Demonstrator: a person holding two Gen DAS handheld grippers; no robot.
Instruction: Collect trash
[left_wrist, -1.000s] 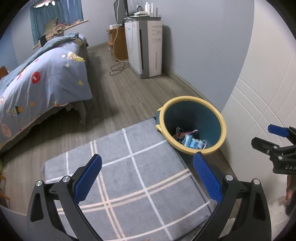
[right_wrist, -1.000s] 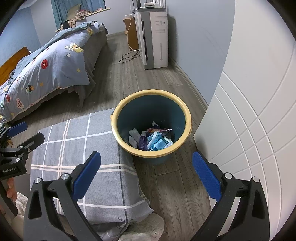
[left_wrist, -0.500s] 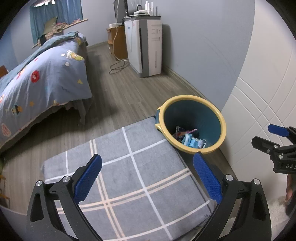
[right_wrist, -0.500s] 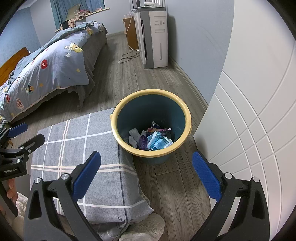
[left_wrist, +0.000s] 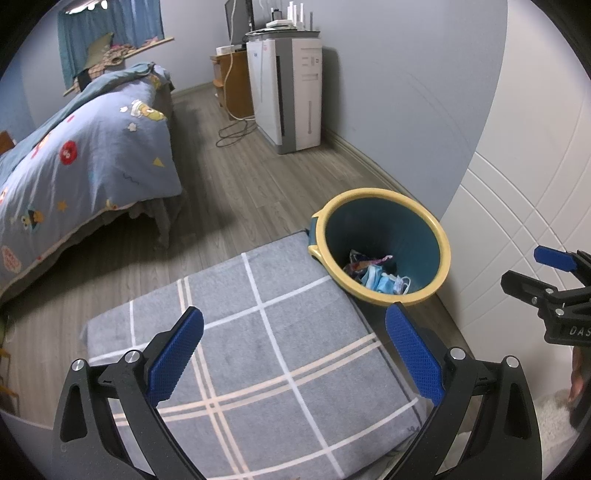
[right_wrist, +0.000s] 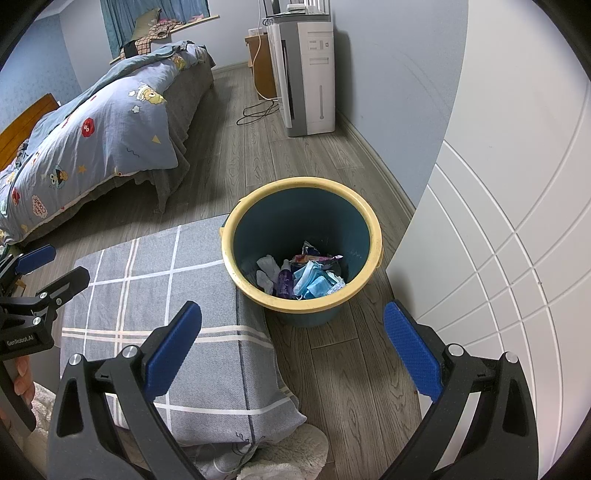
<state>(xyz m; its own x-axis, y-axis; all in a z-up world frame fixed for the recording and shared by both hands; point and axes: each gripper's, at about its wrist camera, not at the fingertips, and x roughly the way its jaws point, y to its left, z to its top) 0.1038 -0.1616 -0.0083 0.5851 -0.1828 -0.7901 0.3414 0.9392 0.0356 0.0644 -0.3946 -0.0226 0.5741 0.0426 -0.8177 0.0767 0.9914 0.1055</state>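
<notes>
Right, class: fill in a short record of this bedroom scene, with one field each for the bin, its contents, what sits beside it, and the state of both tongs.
bin: round teal plastic bucket with a yellow rim, upright on the grey wood-look floor
contents: blue face masks, a small purple bottle, crumpled wrappers
beside it: grey checked fabric cushion, its corner against the bucket's side
left tongs: open, empty, above the cushion
right tongs: open, empty, short of the bucket
background: bed with a blue patterned duvet
</notes>
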